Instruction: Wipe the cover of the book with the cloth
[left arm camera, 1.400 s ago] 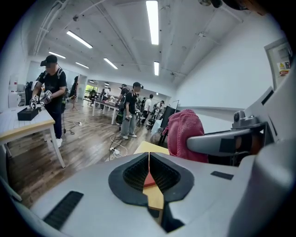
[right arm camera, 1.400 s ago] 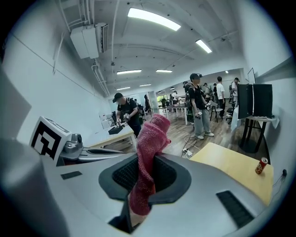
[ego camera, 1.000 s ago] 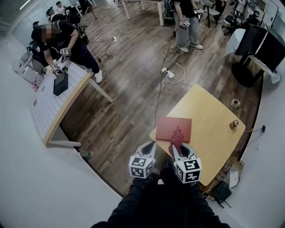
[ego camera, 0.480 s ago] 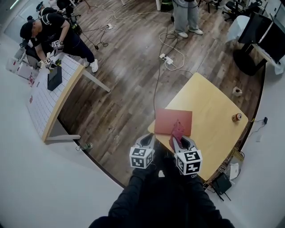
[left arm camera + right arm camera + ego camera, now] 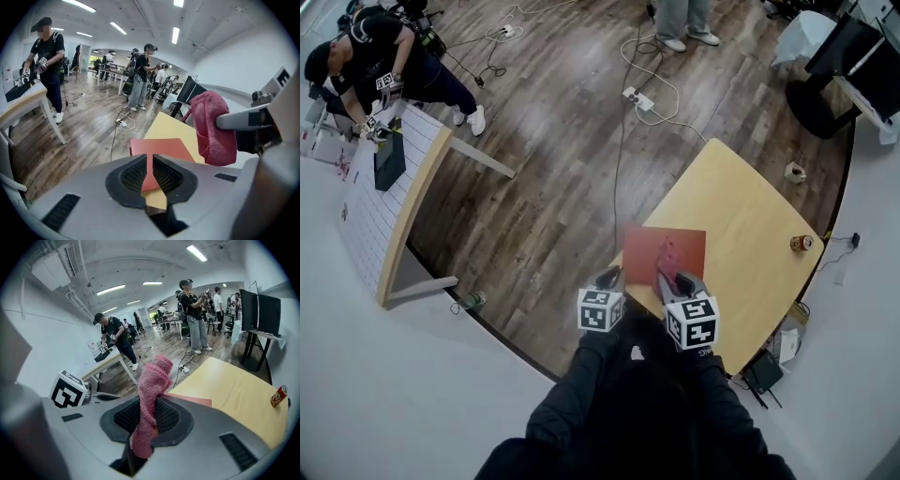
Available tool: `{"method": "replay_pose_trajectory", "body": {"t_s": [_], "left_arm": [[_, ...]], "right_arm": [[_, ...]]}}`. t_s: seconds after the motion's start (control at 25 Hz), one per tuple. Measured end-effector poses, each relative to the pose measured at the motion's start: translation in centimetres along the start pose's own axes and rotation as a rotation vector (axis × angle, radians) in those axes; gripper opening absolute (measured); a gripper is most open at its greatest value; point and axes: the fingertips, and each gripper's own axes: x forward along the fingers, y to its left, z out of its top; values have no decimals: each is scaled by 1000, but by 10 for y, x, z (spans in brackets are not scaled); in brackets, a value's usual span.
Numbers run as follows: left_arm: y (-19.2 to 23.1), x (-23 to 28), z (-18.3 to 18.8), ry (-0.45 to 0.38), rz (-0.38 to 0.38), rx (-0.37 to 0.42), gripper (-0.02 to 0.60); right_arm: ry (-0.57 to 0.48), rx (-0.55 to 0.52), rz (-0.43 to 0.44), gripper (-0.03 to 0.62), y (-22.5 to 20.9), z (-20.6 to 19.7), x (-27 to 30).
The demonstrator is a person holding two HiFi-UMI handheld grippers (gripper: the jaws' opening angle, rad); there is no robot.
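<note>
1. The left gripper (image 5: 151,164) is seen with its jaws drawn together, only a thin slit being left between them, and nothing is clamped in it.
2. Through that slit a strip of the red book (image 5: 161,146) and a strip of the yellow tabletop (image 5: 750,225) can be made out beyond the jaws.
3. The right gripper (image 5: 147,418) is closed on the pink cloth (image 5: 152,385), which is pinched between the ribbed pads and stands up above them in a folded bunch, while a short tail hangs below the grip.
4. The book is laid flat at the tabletop's corner nearest the person, and its left edge appears to reach slightly past the tabletop's edge.
5. In the head view the cloth is seen over the near part of the book's cover; whether cloth and cover are touching cannot be told.
6. The left gripper is held just beside the right one, at the near left edge of the book.
7. A small can (image 5: 802,243) is stood upright near the tabletop's right corner, well apart from the book.
8. A second table (image 5: 394,206) with a white gridded top is placed well to the left across the wooden floor, and a person (image 5: 356,47) in dark clothes is bent over its far end.
</note>
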Motion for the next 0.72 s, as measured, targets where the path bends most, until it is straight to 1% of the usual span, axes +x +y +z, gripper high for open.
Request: {"method": "replay_pose_trajectory", "body": {"t_s": [0.2, 0.24, 0.32, 0.36, 0.72], "left_arm": [[21, 34, -10, 70, -20, -28, 42], [23, 41, -13, 84, -25, -32, 56], [28, 52, -19, 113, -38, -41, 128], [30, 57, -22, 125, -43, -47, 134], [40, 84, -49, 216, -95, -109, 140]], "right_arm": [[48, 15, -9, 74, -12, 6, 38], [56, 17, -9, 74, -14, 6, 44], [70, 16, -8, 74, -17, 5, 56], [78, 17, -6, 74, -18, 5, 62], [123, 54, 53, 74, -18, 9, 118]]}}
